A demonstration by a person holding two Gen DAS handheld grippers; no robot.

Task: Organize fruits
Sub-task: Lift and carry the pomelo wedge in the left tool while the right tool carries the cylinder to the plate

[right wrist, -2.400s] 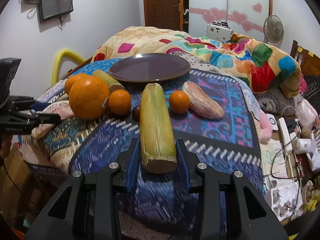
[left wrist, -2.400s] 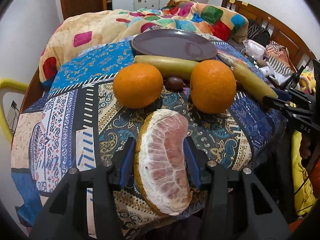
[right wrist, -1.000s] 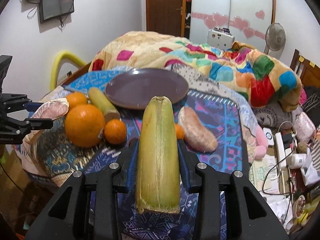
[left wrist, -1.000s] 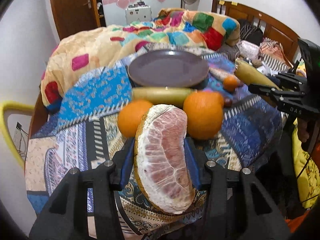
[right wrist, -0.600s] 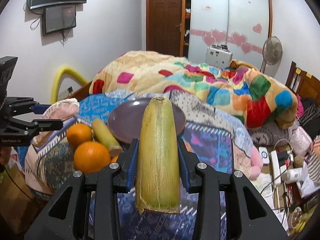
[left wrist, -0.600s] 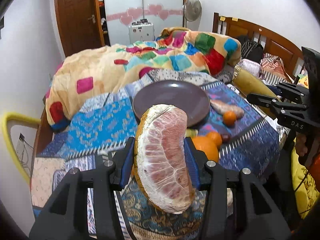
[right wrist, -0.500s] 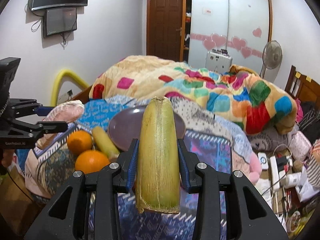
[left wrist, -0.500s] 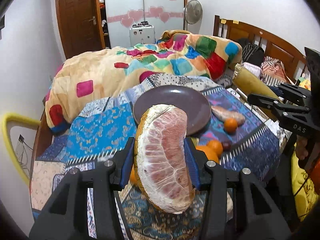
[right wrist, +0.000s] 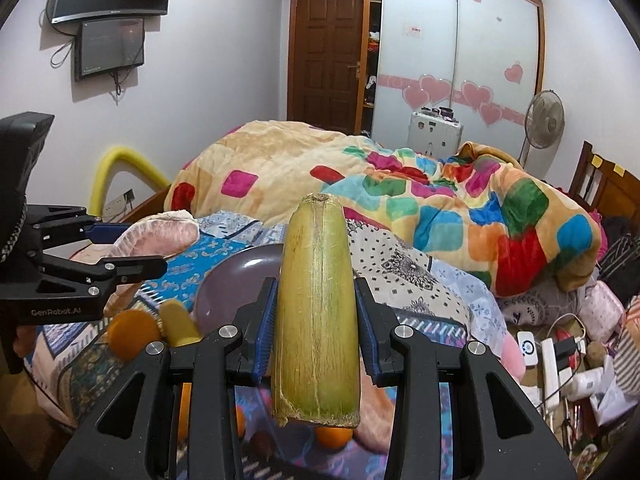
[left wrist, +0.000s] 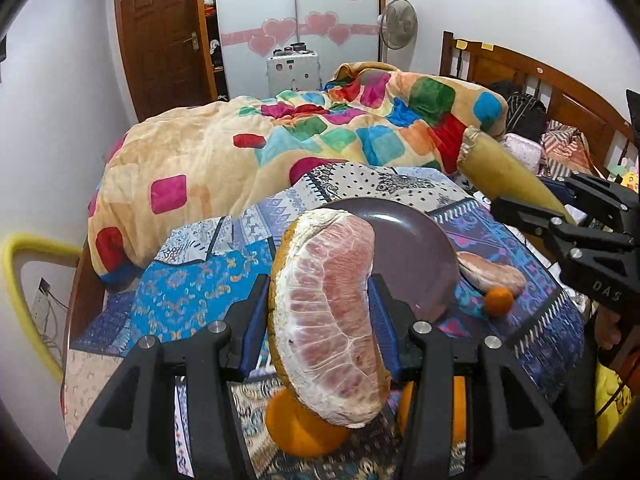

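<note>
Pomelo wedge [left wrist: 328, 312], soft and tearable, is sitting mid-frame clamped gently across its rind in my left gripper [left wrist: 318, 316]; my right gripper [right wrist: 316, 328] is squeezing the stiff sugarcane piece [right wrist: 316, 312] mid-length, above the plate [left wrist: 412, 256].

Even indoor light; fisheye-bent dark corners; lower fruit perhaps motion-blurred.

Plate [left wrist: 412, 248] half hidden behind the held pomelo wedge [left wrist: 332, 312], orange [left wrist: 296, 432] beneath it mostly covered, plate [right wrist: 236, 280] partly behind the cane piece [right wrist: 316, 320], small fruits [right wrist: 332, 436] under it barely showing, second cane piece [right wrist: 178, 324] blurred
</note>
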